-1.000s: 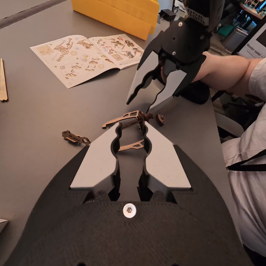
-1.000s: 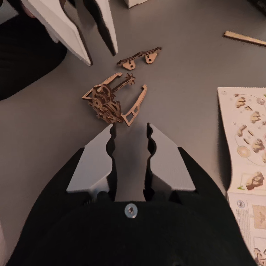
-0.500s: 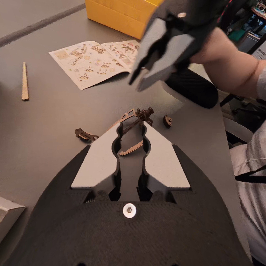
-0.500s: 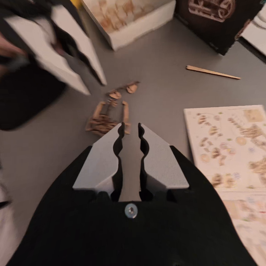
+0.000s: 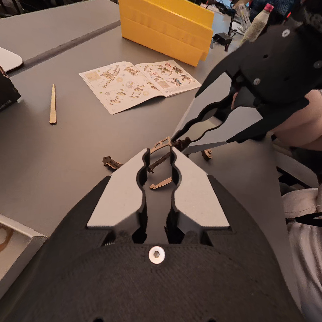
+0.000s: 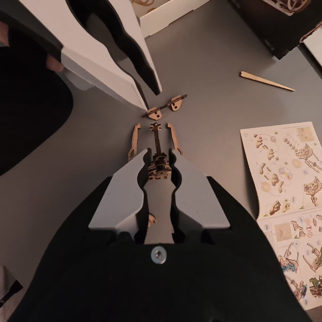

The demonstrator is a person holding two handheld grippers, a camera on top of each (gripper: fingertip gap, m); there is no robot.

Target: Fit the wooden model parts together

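Observation:
A wooden assembly lies on the grey table: a gear block (image 6: 158, 167) with a toothed shaft (image 6: 156, 139) and two curved arms (image 6: 134, 139). It also shows in the left wrist view (image 5: 181, 142). My right gripper (image 6: 159, 150) is low at the table, its jaws narrow, one on each side of the gear block with small gaps. It enters the left wrist view (image 5: 177, 146) from the right. My left gripper (image 5: 160, 151) is open and empty just short of the arms, its tips (image 6: 151, 101) beside a loose crossbar piece (image 6: 163, 107). A small round part (image 5: 206, 154) lies apart.
An open instruction booklet (image 5: 139, 83) lies beyond, and a thin wooden stick (image 5: 52, 104) to its left. A yellow bin (image 5: 165, 31) stands at the back. A white box (image 5: 17, 244) and a black box (image 6: 270, 26) are near. The table edge (image 5: 261, 174) is to the right. Left tips to right tips: about 5 centimeters.
My right gripper narrowed its jaws, swung up and away, then came down around the gear block. The left gripper drew back a little. The assembly stayed on the table.

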